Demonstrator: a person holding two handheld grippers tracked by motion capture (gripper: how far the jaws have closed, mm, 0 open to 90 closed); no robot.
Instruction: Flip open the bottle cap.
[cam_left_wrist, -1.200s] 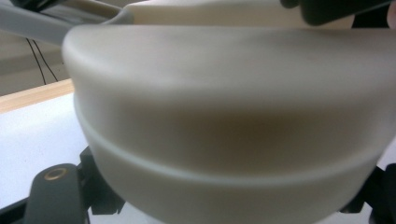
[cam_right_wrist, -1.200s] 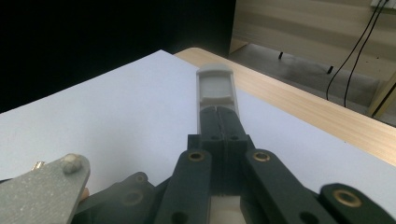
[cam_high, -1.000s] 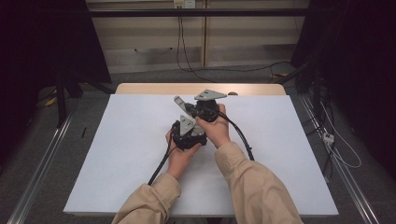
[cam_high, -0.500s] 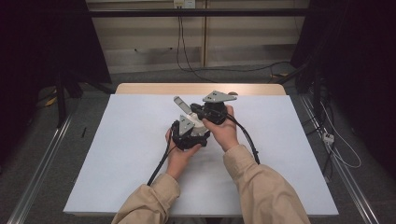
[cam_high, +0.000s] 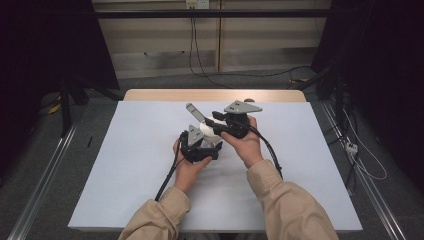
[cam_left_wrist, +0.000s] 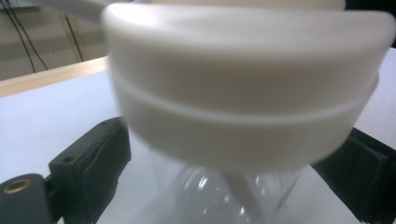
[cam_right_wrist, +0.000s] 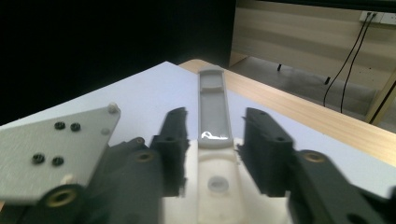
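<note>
White table (cam_high: 125, 165) bears clear jar (cam_left_wrist: 219, 196) clamped by left gripper (cam_high: 199, 145).

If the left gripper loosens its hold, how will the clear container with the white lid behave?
The clear container looks smooth and empty, so probably light and slippery. Its broad white lid and raised grey handle may make it top-heavy.

Two black grippers, the left gripper (cam_high: 199, 143) and the right gripper (cam_high: 226, 123), each topped with a grey plate, sit over a plain white table cover (cam_high: 125, 165) with a light wood table edge (cam_high: 210, 95) beyond. Between them is a clear container (cam_left_wrist: 219, 196) with a white lid (cam_left_wrist: 243, 93) and a grey handle (cam_right_wrist: 214, 109). The person's sleeves (cam_high: 295, 210) are beige. Black cables (cam_high: 200, 45) cross a tan wall.
</note>
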